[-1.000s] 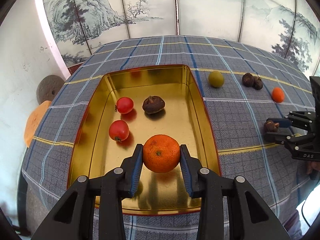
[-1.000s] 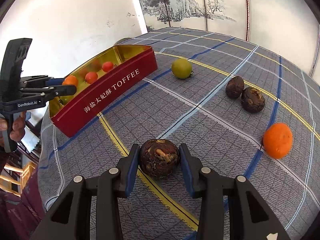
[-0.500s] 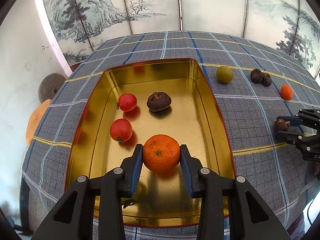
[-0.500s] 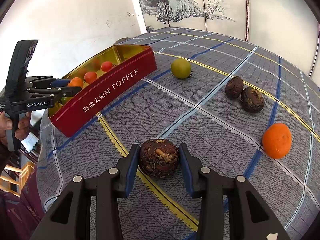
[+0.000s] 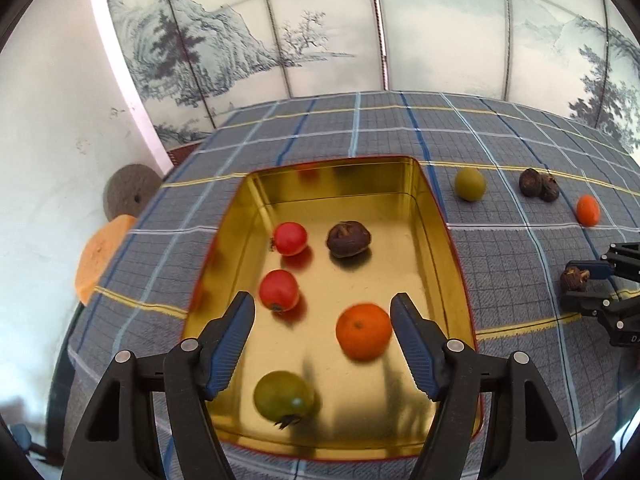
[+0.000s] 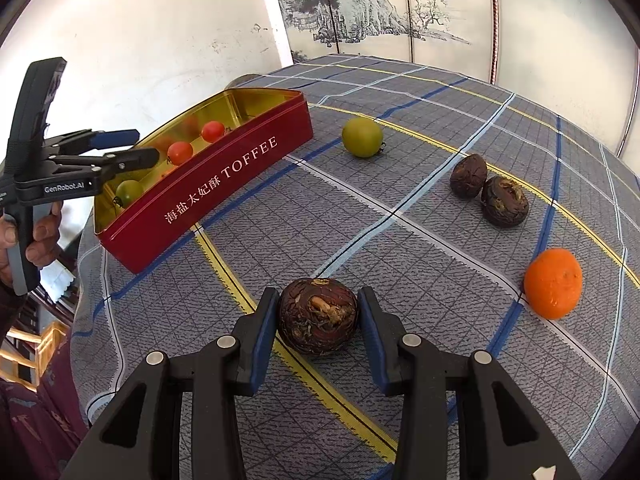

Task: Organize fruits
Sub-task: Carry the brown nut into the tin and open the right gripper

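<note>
Left cam hangs close above the tin (image 5: 448, 240), facing the back screen. Right cam sits low over the worktop (image 6: 400, 240), looking across; both catch that tin (image 6: 224, 184).

Orange (image 5: 363, 331) blurred, green tomato (image 5: 285, 397) (stem side) blurred

Bench's got a grey plaid cloth (image 5: 360, 128) on it, blue, white and yellow lines. Behind it there's a folding screen (image 5: 248, 52) painted with misty mountains and pines, next to a scuffed white wall (image 6: 160, 32). Bright, even daylight. Some wooden slatted furniture (image 6: 36, 348) sits down low by the bench edge.
</note>
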Motion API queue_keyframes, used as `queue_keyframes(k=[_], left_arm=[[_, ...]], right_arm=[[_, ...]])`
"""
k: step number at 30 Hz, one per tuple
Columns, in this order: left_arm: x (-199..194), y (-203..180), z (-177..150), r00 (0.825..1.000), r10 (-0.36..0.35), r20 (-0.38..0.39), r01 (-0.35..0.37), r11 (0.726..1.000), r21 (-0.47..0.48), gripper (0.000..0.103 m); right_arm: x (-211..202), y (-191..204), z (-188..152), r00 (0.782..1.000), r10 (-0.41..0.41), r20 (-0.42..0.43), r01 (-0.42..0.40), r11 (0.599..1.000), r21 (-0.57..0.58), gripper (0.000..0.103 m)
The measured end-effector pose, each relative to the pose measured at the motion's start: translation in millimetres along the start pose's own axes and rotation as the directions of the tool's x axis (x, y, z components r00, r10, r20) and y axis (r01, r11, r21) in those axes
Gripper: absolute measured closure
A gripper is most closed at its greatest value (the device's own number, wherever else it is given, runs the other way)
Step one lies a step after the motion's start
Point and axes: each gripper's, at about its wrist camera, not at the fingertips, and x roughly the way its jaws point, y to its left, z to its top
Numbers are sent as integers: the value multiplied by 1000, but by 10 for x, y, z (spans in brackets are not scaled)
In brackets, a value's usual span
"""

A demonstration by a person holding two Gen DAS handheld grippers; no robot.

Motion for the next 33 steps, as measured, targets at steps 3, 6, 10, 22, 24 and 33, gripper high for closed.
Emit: queue_keyframes(k=[3, 6, 10, 22, 24, 33], left_arm=[[-127, 102, -84, 1000, 13, 9, -12, 999, -34, 32], [-315, 264, -199, 1000, 15, 23, -13, 996, -87, 32], [-530, 420, -351, 999, 24, 35, -20, 992, -127, 32], [-667, 561, -611, 997, 78, -21, -80, 979, -190, 32], [-680, 579, -628, 996, 85, -24, -88, 975, -203, 31], [-744, 668, -678, 994, 108, -16, -109, 970, -217, 25]], right_arm=[[1, -4, 8, 1000, -4, -7, 4, 1000, -1, 66], [-27, 1, 46, 1000, -11, -14, 11, 1000, 9, 66], [-159, 94, 193, 1000, 17, 21, -17, 1000, 5, 66], [289, 898, 1226, 977, 211, 21, -207, 971, -121, 66], [477, 995, 1326, 980, 198, -8, -198, 972, -131, 66], [1025, 1131, 1564, 985, 157, -73, -163, 983, -87, 63]])
